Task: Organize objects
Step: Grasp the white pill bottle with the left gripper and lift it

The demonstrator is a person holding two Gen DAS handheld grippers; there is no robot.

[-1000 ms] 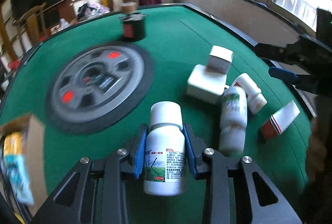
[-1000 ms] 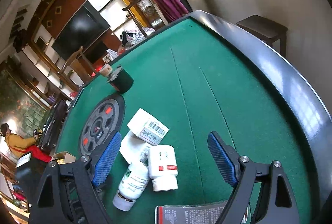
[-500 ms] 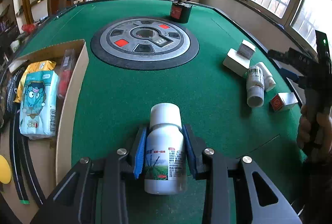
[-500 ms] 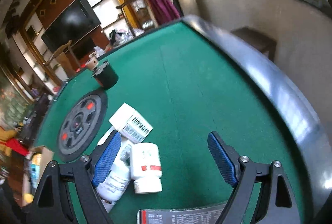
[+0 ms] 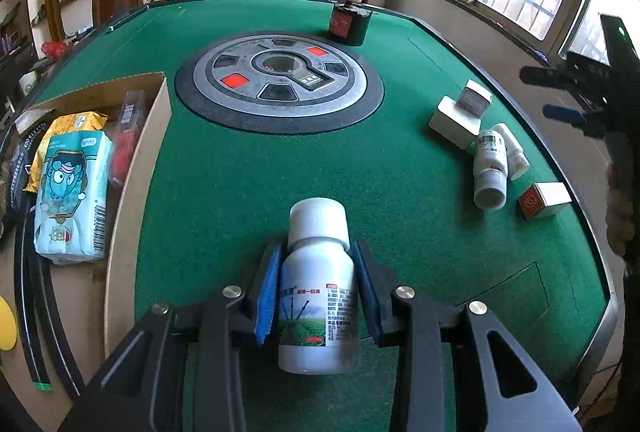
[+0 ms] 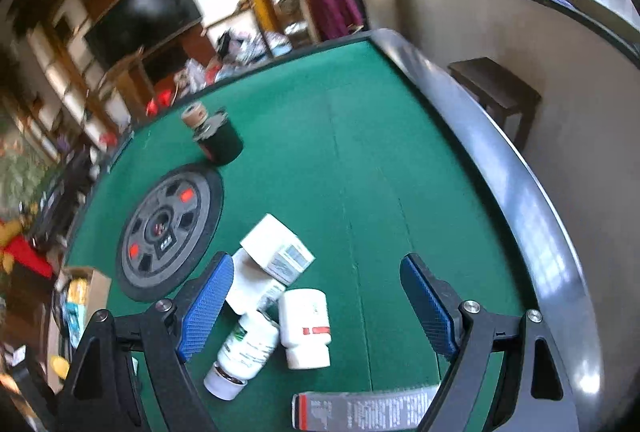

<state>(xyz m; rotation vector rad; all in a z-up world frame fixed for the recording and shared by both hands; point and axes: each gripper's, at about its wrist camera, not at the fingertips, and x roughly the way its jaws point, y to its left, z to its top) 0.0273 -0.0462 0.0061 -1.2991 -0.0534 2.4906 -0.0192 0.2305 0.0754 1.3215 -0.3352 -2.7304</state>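
A second ago the left gripper [image 5: 318, 294], clamped on the white bottle [image 5: 318, 290], sat close to the pile of small boxes and bottles [image 5: 486, 148]; now it has swung away, nearer the cardboard box [image 5: 138, 168], with the pile well off to the side. The right gripper [image 6: 316, 306] has lifted above that pile, its view now blurred.
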